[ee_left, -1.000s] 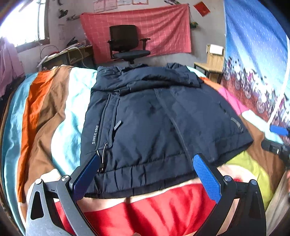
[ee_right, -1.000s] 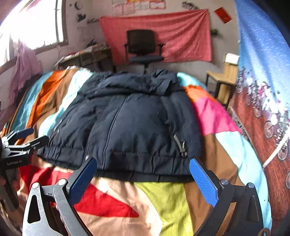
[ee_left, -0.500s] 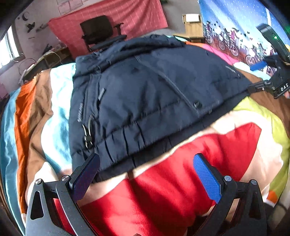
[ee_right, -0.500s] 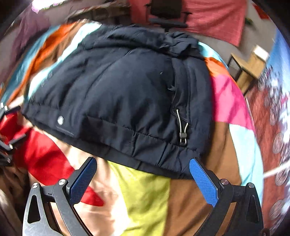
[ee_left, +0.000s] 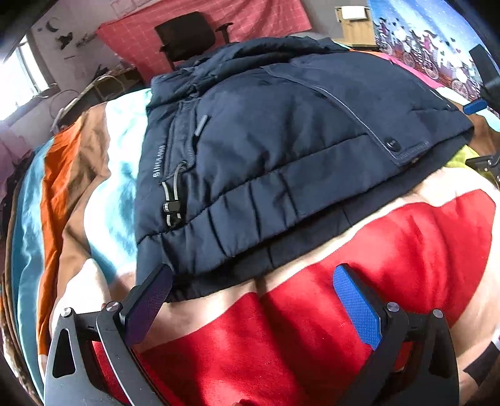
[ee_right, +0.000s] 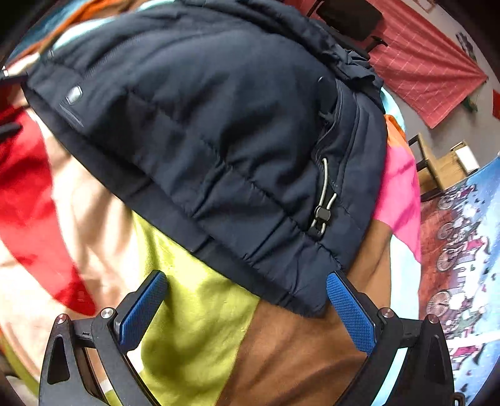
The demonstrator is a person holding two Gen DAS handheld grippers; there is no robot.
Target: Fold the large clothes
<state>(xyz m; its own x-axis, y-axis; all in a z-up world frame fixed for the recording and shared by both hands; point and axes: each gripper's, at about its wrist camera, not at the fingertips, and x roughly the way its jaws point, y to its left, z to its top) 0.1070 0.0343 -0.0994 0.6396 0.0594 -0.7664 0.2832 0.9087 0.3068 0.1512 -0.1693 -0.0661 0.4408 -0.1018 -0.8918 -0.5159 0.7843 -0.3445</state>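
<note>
A dark navy padded jacket lies flat on a bed with a multicoloured blanket; it also shows in the right wrist view. My left gripper is open and empty, low over the red patch, with its left finger at the jacket's near left hem corner. My right gripper is open and empty, just in front of the jacket's near right hem corner, over the yellow-green and brown patches. Each hem corner carries a drawcord toggle.
A black office chair and a red wall cloth stand beyond the bed's far end. A wooden stool stands at the right by a printed wall hanging. The right gripper shows at the left wrist view's right edge.
Both grippers have dropped and moved in toward the jacket's near hem corners; the jacket fills more of each view. Both stay open. The jacket has not moved.
</note>
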